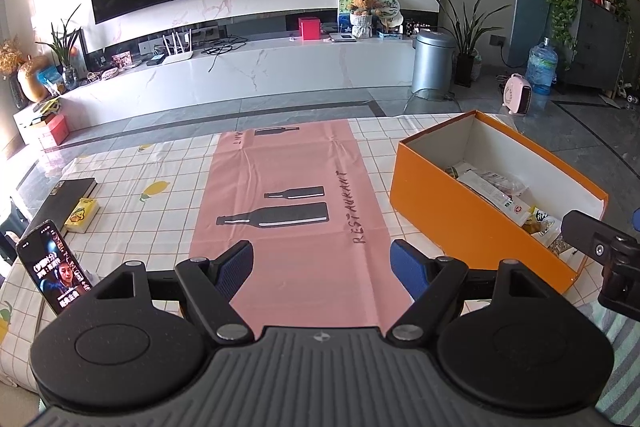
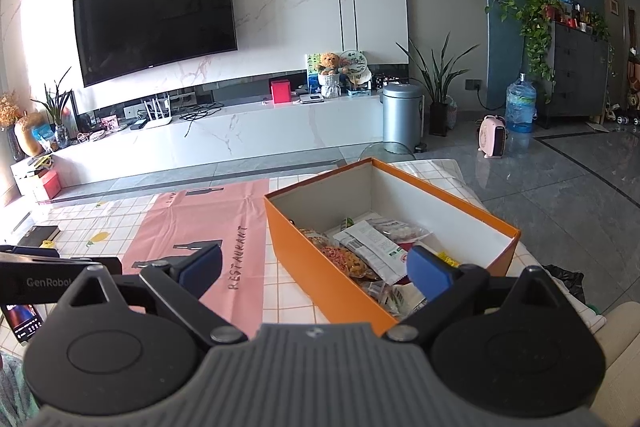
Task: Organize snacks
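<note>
An orange box (image 1: 452, 223) (image 2: 320, 267) with white inner walls stands on the table's right side. Several snack packets (image 2: 360, 247) (image 1: 500, 191) lie inside it. My left gripper (image 1: 322, 265) hovers open over the pink placemat (image 1: 288, 187), left of the box, with nothing between its blue pads. My right gripper (image 2: 316, 265) is open too and held above the box's near left wall; its right pad (image 2: 428, 273) is over the packets, its left pad over the mat. The right gripper's body (image 1: 604, 251) shows at the right edge of the left wrist view.
A pink placemat (image 2: 208, 223) with bottle prints covers the checked tablecloth. At the table's left are a propped phone (image 1: 52, 267), a yellow pack (image 1: 82, 215) and a dark book (image 1: 68, 195). Beyond the table lie grey floor, a TV console and a metal bin (image 2: 402, 117).
</note>
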{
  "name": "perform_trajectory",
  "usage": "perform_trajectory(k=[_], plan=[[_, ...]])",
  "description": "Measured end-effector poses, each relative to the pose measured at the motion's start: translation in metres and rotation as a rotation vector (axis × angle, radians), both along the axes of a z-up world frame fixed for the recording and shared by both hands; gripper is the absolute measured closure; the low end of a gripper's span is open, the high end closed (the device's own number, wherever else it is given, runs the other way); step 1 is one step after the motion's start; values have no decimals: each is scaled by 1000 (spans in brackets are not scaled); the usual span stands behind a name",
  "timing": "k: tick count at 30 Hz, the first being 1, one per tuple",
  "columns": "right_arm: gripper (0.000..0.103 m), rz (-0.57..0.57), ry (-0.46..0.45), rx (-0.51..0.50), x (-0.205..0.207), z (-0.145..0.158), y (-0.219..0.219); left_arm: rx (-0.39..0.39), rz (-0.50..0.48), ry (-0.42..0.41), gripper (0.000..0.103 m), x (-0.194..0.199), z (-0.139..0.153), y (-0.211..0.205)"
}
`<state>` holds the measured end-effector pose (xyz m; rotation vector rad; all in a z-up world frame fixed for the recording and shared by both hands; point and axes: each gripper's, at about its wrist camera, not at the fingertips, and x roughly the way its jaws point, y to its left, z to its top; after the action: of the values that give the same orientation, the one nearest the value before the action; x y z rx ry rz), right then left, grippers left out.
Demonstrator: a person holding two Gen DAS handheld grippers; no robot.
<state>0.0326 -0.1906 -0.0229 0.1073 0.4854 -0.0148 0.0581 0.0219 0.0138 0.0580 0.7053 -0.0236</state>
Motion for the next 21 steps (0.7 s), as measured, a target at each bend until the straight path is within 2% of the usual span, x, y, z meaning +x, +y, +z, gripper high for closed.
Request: perform_trajectory(k=[21], plan=[[6,7,-4,-9,1,0,1,-7,13,9,11,0,1,3]])
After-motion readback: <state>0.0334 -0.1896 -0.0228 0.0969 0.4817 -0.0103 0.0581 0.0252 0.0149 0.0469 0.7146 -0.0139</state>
